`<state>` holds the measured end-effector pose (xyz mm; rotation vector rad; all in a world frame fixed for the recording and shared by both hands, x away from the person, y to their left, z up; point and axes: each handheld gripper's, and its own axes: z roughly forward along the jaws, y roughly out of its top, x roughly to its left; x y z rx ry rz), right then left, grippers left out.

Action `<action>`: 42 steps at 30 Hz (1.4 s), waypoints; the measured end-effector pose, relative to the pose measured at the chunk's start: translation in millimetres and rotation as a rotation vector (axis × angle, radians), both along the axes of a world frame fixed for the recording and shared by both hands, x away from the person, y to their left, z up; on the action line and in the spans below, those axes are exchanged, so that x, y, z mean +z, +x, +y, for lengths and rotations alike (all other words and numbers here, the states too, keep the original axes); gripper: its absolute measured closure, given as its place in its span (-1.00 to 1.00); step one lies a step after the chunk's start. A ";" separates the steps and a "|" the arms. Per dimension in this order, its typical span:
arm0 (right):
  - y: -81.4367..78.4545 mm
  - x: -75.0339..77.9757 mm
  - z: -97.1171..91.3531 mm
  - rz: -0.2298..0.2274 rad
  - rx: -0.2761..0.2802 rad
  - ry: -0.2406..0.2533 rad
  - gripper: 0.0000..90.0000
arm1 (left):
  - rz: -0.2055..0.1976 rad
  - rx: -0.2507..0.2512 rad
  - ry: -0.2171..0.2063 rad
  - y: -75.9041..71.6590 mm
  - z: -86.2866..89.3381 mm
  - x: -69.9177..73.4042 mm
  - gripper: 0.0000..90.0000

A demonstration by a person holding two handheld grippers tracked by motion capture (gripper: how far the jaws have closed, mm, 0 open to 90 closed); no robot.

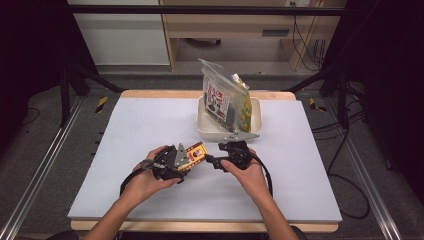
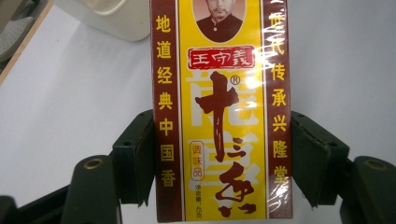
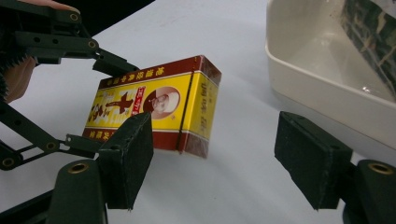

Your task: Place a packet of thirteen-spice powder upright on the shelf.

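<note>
On the grey table mat [image 1: 150, 125], the white tray [image 1: 256, 120] at twelve o'clock already holds upright snack bags [image 1: 226, 97]. At center, the left gripper [image 1: 186, 161] pinches the yellow-and-maroon spice box [image 2: 222, 116] by its long sides, while the right gripper [image 3: 215, 163], at three o'clock of the box, stands spread and empty. This looks like a carry or handover step; next, the box likely needs lifting toward the tray.
</note>
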<state>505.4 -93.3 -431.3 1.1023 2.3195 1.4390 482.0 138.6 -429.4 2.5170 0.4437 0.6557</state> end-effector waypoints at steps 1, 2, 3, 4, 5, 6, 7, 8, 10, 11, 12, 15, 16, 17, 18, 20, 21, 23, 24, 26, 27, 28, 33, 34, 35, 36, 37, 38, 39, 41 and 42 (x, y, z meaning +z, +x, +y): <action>-0.2 -0.3 0.9 0.006 0.005 0.004 -0.38 | -0.004 -0.005 -0.002 -1.0 -1.5 -0.1 -0.29; -0.1 -0.7 1.4 0.012 0.011 0.010 -0.38 | -0.010 -0.010 -0.006 -1.8 -2.7 -0.2 -0.29; -0.2 -1.0 1.9 0.019 0.018 0.016 -0.38 | -0.013 -0.016 -0.005 -2.3 -3.7 0.2 -0.29; 0.0 -1.6 2.5 0.023 0.022 0.020 -0.38 | -0.019 -0.019 -0.011 -3.0 -4.7 0.1 -0.29; 0.3 -2.1 3.0 0.031 0.026 0.025 -0.39 | -0.023 -0.024 -0.016 -3.7 -5.6 0.1 -0.29; 0.8 -2.8 3.4 0.036 0.028 0.031 -0.39 | -0.026 -0.030 -0.014 -4.3 -6.3 0.6 -0.29; 1.5 -3.5 3.4 0.045 0.033 0.039 -0.39 | -0.030 -0.033 -0.023 -5.2 -7.4 0.3 -0.29; 2.0 -4.0 3.4 0.055 0.035 0.051 -0.39 | -0.032 -0.039 -0.021 -5.8 -8.2 0.6 -0.29; 3.2 -5.3 3.3 0.075 0.041 0.065 -0.38 | -0.034 -0.047 -0.023 -7.0 -10.2 0.6 -0.29; 3.7 -5.8 3.7 0.084 0.043 0.072 -0.38 | -0.040 -0.051 -0.023 -7.5 -11.2 0.4 -0.29; 4.1 -6.4 4.0 0.090 0.047 0.073 -0.38 | -0.040 -0.055 -0.024 -8.0 -12.1 0.2 -0.29; 5.1 -8.2 6.0 0.099 0.055 0.067 -0.37 | -0.040 -0.068 -0.037 -9.1 -14.8 0.0 -0.29; 5.8 -9.0 6.2 0.098 0.060 0.063 -0.37 | -0.041 -0.070 -0.037 -9.5 -15.9 -0.2 -0.29; 6.3 -9.5 6.6 0.103 0.063 0.070 -0.36 | -0.046 -0.073 -0.034 -9.8 -16.8 -0.2 -0.29; 6.4 -9.8 7.1 0.110 0.066 0.072 -0.35 | -0.048 -0.075 -0.038 -10.1 -17.7 -0.5 -0.29; 6.9 -10.5 7.9 0.118 0.073 0.079 -0.31 | -0.048 -0.075 -0.045 -10.2 -19.3 -1.0 -0.29; 7.2 -10.9 8.4 0.122 0.079 0.081 -0.28 | -0.049 -0.078 -0.042 -10.1 -20.0 -1.1 -0.29; 7.4 -11.2 9.3 0.130 0.082 0.084 -0.25 | -0.050 -0.078 -0.037 -9.5 -21.2 -2.1 -0.29; 7.7 -11.4 9.3 0.130 0.078 0.078 -0.24 | -0.049 -0.077 -0.037 -9.0 -21.2 -2.8 -0.29; 8.5 -11.4 8.4 0.136 0.075 0.085 -0.16 | -0.046 -0.072 -0.047 -8.0 -21.1 -4.7 -0.29; 8.7 -11.0 7.4 0.139 0.074 0.093 -0.11 | -0.042 -0.069 -0.052 -7.4 -20.9 -5.3 -0.29; 8.6 -10.4 6.6 0.139 0.073 0.104 -0.06 | -0.039 -0.066 -0.053 -6.7 -20.6 -5.3 -0.29; 8.4 -6.9 3.3 0.139 0.066 0.127 0.09 | -0.034 -0.063 -0.058 -4.4 -21.2 -6.2 -0.29; 8.5 -6.6 2.3 0.148 0.064 0.136 0.13 | -0.033 -0.062 -0.059 -3.9 -21.4 -6.8 -0.29; 9.2 -6.7 1.0 0.152 0.068 0.143 0.17 | -0.034 -0.063 -0.053 -3.5 -21.6 -7.2 -0.29; 10.0 -6.7 -0.1 0.160 0.069 0.153 0.21 | -0.033 -0.063 -0.054 -3.0 -21.6 -7.6 -0.29; 10.4 -6.2 -1.4 0.169 0.072 0.170 0.26 | -0.033 -0.064 -0.052 -2.7 -21.7 -7.9 -0.29; 10.7 -5.7 -2.6 0.180 0.074 0.186 0.31 | -0.034 -0.066 -0.053 -2.5 -21.7 -8.1 -0.29; 11.1 -5.0 -3.6 0.190 0.079 0.200 0.35 | -0.035 -0.066 -0.049 -2.3 -21.8 -8.1 -0.29; 11.6 -3.9 -5.3 0.205 0.087 0.225 0.43 | -0.034 -0.065 -0.047 -2.1 -22.3 -8.4 -0.29; 11.6 -3.3 -5.8 0.214 0.088 0.235 0.44 | -0.038 -0.064 -0.049 -2.1 -22.6 -8.3 -0.29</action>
